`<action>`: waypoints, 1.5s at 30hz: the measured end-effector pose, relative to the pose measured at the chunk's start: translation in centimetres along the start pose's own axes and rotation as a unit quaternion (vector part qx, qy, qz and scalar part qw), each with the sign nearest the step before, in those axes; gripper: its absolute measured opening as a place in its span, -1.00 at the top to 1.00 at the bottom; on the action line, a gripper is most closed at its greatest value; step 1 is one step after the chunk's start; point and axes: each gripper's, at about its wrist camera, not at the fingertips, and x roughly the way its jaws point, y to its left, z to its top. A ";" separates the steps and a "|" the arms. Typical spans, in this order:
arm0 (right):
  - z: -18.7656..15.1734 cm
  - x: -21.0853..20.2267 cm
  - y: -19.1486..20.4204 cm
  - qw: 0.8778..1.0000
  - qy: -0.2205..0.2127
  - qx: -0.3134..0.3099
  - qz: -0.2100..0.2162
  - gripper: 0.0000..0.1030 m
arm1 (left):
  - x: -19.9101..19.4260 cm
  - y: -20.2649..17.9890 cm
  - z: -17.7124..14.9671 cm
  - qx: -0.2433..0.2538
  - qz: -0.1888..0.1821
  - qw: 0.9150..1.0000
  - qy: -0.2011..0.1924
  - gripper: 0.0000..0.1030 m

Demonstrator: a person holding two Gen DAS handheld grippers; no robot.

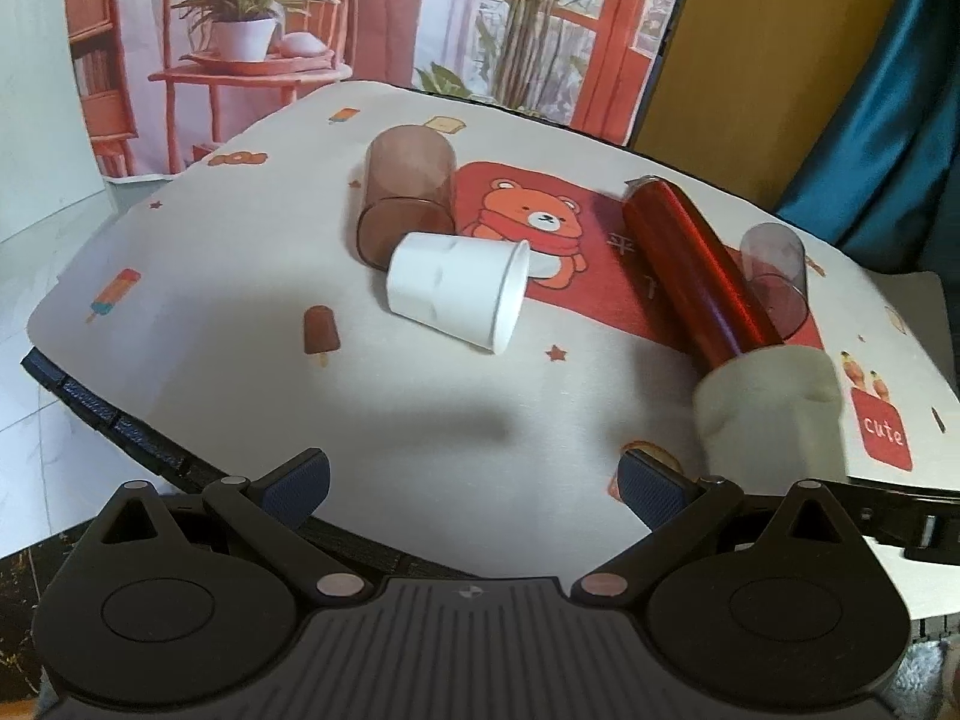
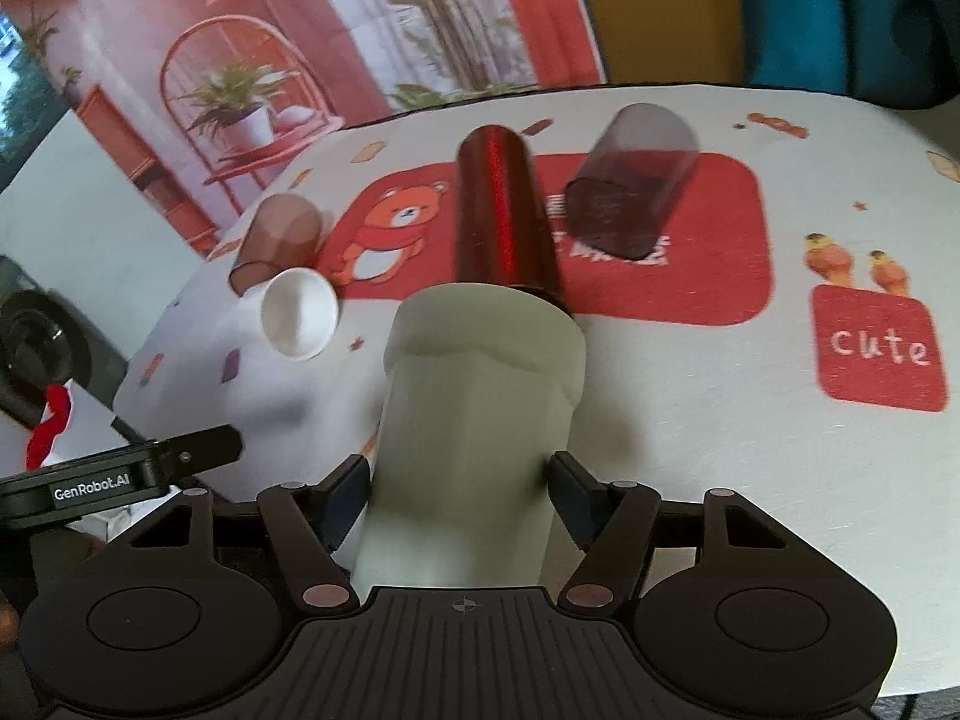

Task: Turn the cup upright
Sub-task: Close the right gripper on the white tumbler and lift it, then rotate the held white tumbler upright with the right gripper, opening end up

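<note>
My right gripper (image 2: 459, 480) is shut on a pale grey-green cup (image 2: 474, 420) lying on its side, its mouth facing away. The same cup (image 1: 774, 414) shows at the right of the left wrist view. A red metallic tumbler (image 2: 501, 216) lies on its side just beyond it, touching its far end; it also shows in the left wrist view (image 1: 690, 264). A white cup (image 1: 459, 291) lies on its side mid-table, mouth to the right. A brown translucent cup (image 1: 408, 192) lies behind it. My left gripper (image 1: 474, 486) is open and empty above the near table edge.
A grey translucent cup (image 2: 630, 192) lies on its side on the red bear mat (image 2: 720, 276). The patterned tablecloth (image 1: 240, 300) covers the table. A printed backdrop (image 1: 300, 30) hangs behind. A teal curtain (image 1: 888, 120) is at the far right.
</note>
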 end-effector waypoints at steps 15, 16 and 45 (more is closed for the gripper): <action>0.8 1.3 2.8 0.998 0.032 -0.041 0.044 -0.24 | 1.4 -0.6 1.8 -0.003 -0.113 0.993 0.046 -0.96; 1.0 1.5 3.1 0.997 0.033 -0.050 0.042 -0.28 | 1.6 -0.7 2.0 -0.004 -0.126 0.991 0.049 -0.96; 2.3 3.7 4.9 0.992 0.003 -0.113 0.060 -0.43 | 6.5 -3.8 4.2 -0.038 -0.185 0.976 0.105 -0.82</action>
